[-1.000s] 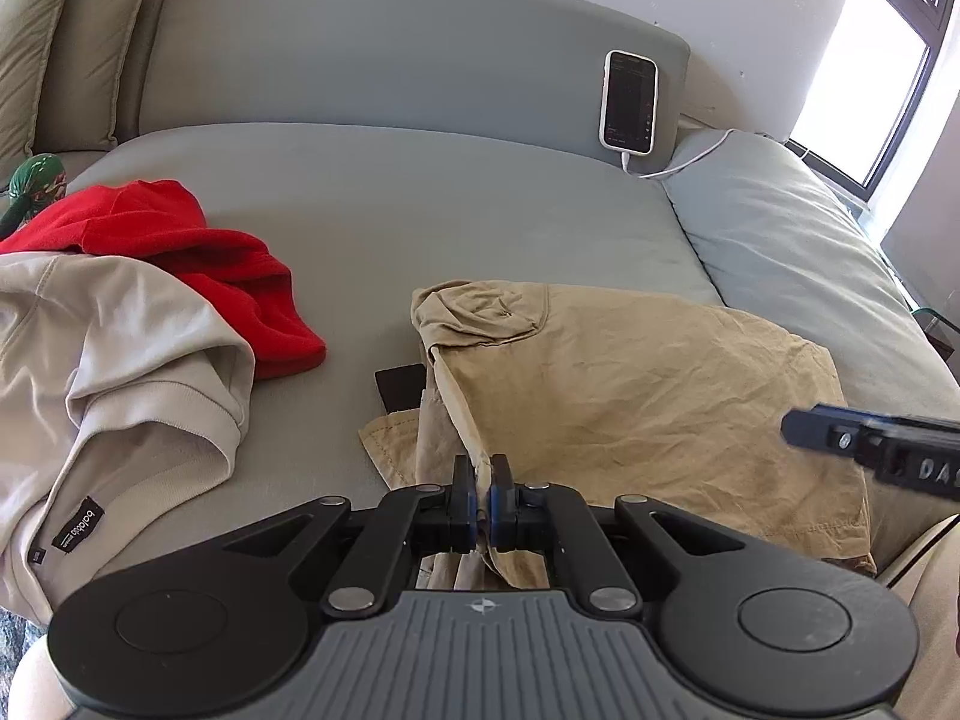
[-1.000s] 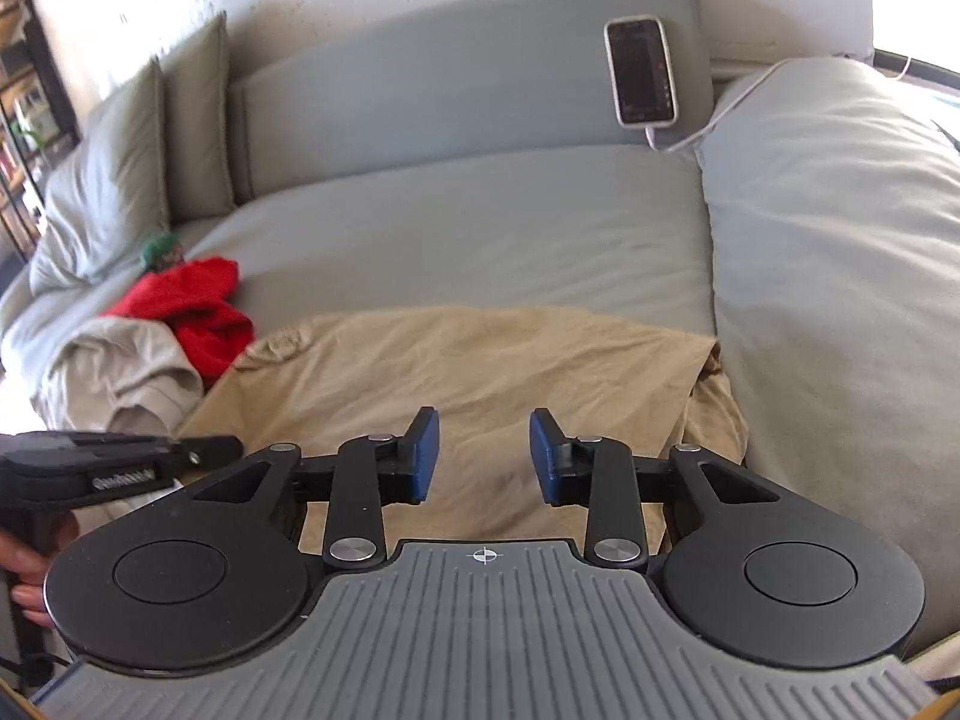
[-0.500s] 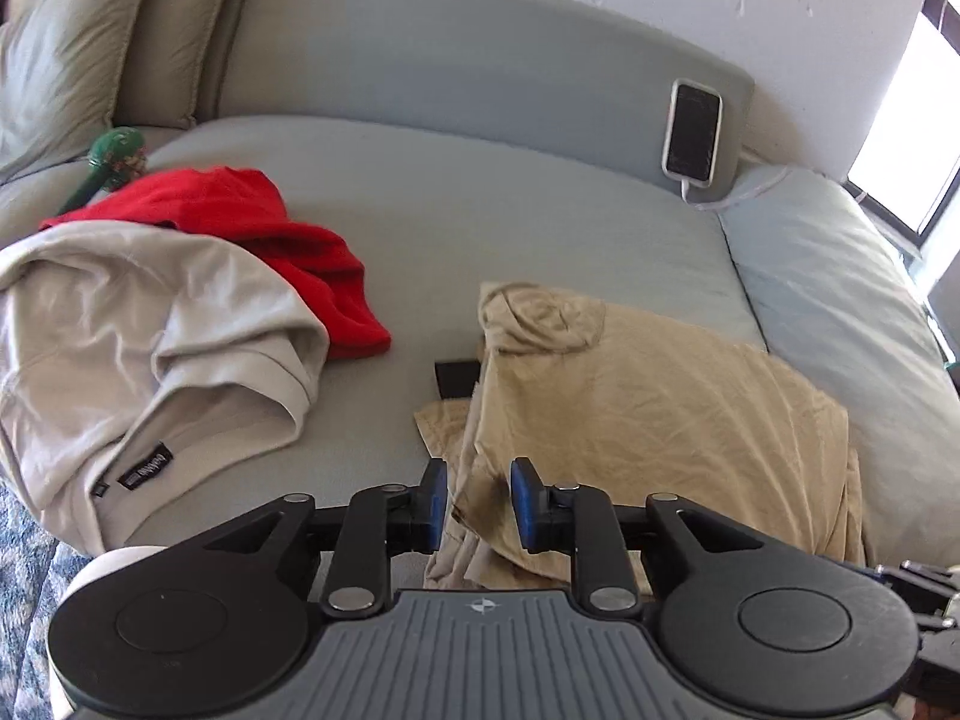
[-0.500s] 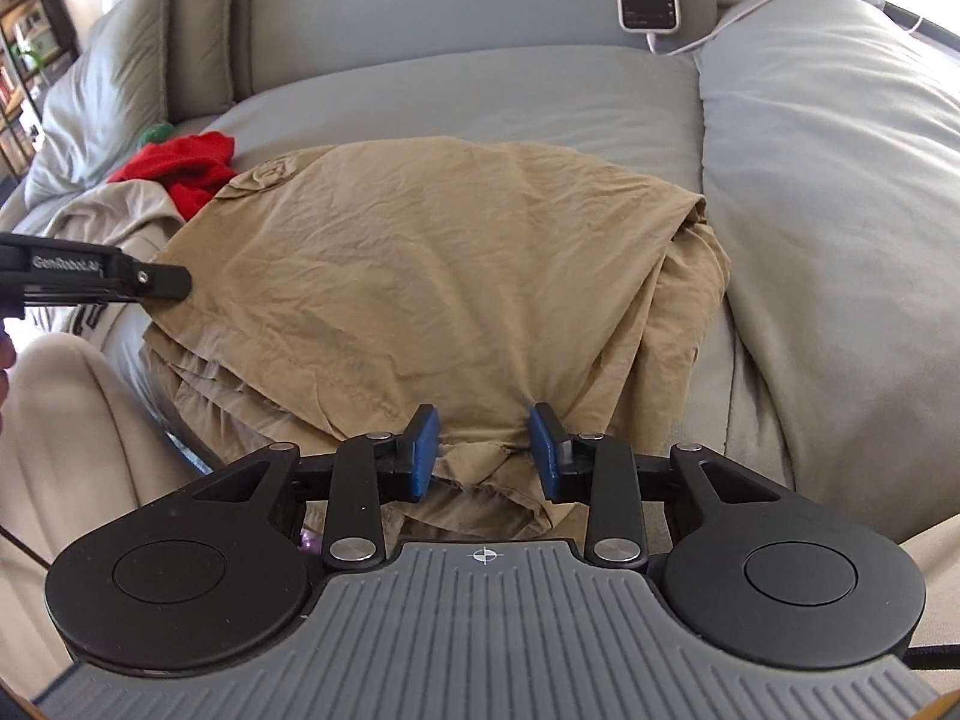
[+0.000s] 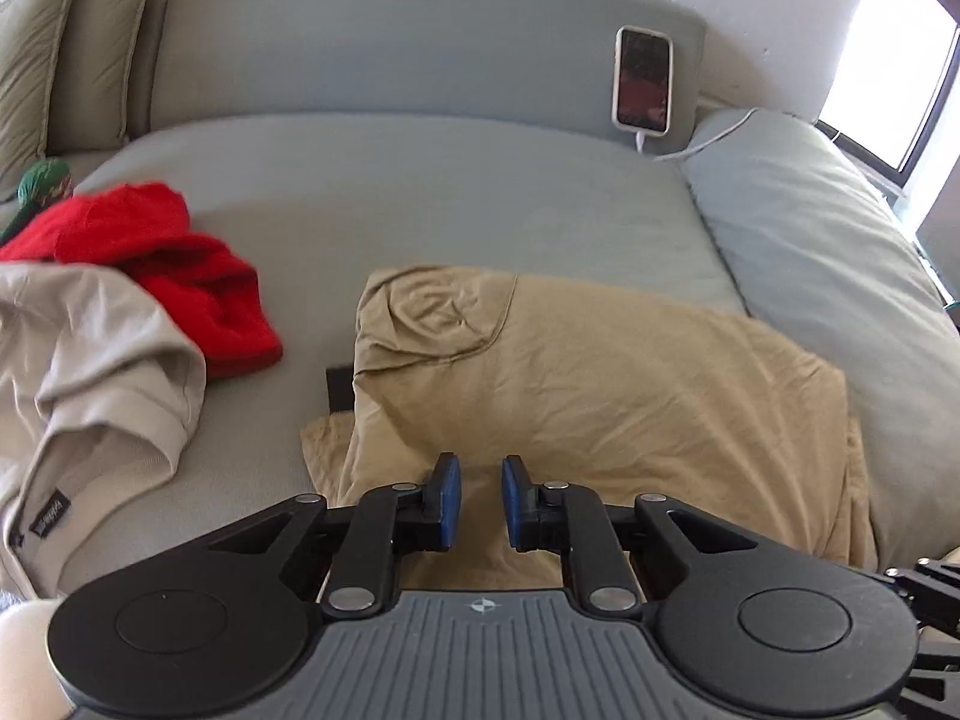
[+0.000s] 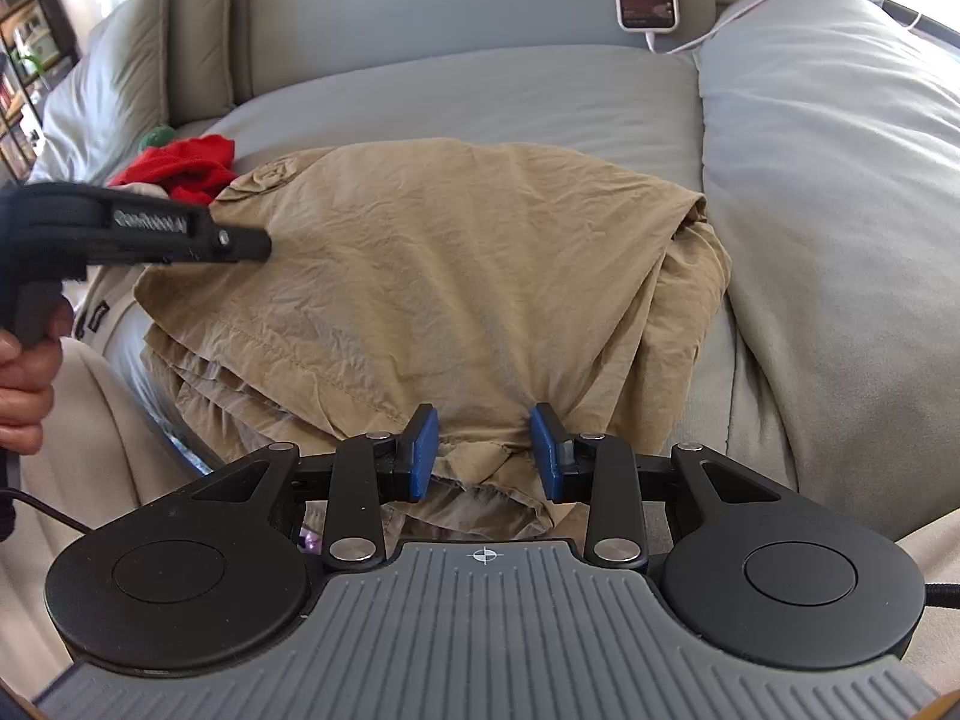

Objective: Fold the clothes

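A tan garment point(image 5: 600, 396) lies folded over on the grey bed point(image 5: 450, 210), its layered edges toward me. My left gripper point(image 5: 481, 495) hovers over its near left part. The jaws are closing, a gap still shows between the blue pads point(image 5: 447, 492), and they press on nothing. In the right wrist view the same gripper point(image 6: 258, 246) reaches in from the left above the tan garment point(image 6: 450, 264). My right gripper point(image 6: 485, 450) is open at the garment's near edge, with bunched tan cloth lying between its pads but not pinched.
A beige sweatshirt point(image 5: 90, 372) and a red garment point(image 5: 180, 276) lie to the left. A phone point(image 5: 643, 81) on a cable leans against the headboard. A grey duvet point(image 5: 828, 252) is heaped on the right, with pillows point(image 6: 108, 90) at the back left. A hand point(image 6: 24, 378) holds the left gripper's handle.
My left gripper was shut on a fold of the tan garment; it let go, opened and moved over the garment. My right gripper came down to the near edge, then held still.
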Motion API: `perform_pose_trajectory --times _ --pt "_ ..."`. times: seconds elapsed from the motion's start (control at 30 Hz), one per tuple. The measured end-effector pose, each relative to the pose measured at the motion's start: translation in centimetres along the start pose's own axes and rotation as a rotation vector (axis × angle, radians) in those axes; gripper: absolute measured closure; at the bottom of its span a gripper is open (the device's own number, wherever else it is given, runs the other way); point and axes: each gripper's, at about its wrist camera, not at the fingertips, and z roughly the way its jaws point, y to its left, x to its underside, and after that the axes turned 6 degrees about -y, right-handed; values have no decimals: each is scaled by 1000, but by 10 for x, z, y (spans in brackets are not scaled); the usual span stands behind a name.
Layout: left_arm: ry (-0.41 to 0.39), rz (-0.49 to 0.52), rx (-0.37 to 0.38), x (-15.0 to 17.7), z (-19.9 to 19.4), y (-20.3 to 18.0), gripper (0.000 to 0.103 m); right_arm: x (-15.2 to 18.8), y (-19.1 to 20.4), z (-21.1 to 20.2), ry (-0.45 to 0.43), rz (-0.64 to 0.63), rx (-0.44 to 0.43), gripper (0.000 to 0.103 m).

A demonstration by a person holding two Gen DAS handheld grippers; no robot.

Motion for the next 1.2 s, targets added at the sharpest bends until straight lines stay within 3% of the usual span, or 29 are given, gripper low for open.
perform_pose_trajectory --times 0.97,1.2 --pt "6 24 6 6 -2 2 88 -2 2 0 15 13 1 65" --pt "9 28 16 6 -3 2 88 -11 1 -11 53 33 -5 65"
